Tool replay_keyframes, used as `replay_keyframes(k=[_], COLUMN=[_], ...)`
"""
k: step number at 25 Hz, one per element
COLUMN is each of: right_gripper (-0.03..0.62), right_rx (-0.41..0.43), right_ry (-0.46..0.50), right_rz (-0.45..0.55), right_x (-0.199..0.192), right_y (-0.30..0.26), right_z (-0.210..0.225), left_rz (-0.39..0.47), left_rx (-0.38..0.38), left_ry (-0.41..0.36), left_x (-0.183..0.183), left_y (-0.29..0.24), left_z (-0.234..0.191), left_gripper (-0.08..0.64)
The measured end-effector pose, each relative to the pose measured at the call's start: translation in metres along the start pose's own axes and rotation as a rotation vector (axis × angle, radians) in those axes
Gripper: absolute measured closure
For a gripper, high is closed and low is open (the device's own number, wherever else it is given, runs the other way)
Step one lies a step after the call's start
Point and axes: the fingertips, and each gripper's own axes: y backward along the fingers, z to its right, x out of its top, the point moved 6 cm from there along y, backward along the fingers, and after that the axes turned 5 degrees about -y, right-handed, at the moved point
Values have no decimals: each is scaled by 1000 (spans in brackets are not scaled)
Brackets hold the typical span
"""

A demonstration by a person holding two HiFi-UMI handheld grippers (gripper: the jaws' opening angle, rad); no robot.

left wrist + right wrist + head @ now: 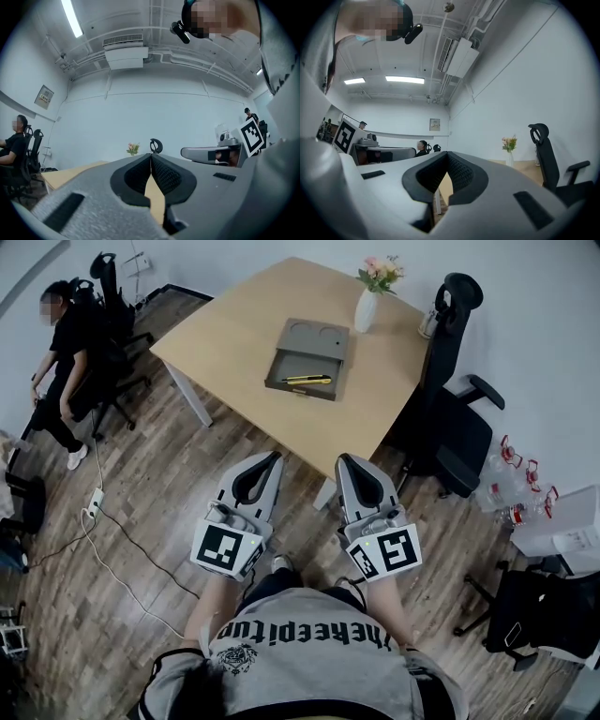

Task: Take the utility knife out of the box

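Note:
A grey box [309, 357] with an open tray lies on the wooden table [244, 334]. The yellow utility knife [307, 380] rests in that tray. My left gripper [276, 456] and right gripper [343, 458] hang side by side over the floor, short of the table's near corner and well away from the box. Both point toward the table. In the left gripper view the left gripper [151, 154] has its jaws touching, nothing between them. In the right gripper view the right gripper [447, 153] is likewise shut and holds nothing. Neither gripper view shows the box or the knife.
A white vase of flowers [367, 306] stands at the table's far end. A black office chair [450, 418] sits to the right of the table. At the far left a person [66, 362] sits on a chair. A power strip and cable [94, 502] lie on the floor.

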Motion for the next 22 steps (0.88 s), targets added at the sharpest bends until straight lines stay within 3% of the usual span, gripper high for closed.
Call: replay_keyframes(k=[10, 22], right_gripper=[586, 586], right_rx=[-88, -90], right_ry=[16, 38], right_rz=[8, -12], right_x=[-5, -8], right_y=[-21, -40], right_z=[-10, -19], left_rz=[19, 43], left_rx=[-36, -30], left_ry=[14, 54], left_x=[-5, -9], left_y=[1, 3], left_z=[-38, -63], left_gripper=[541, 541])
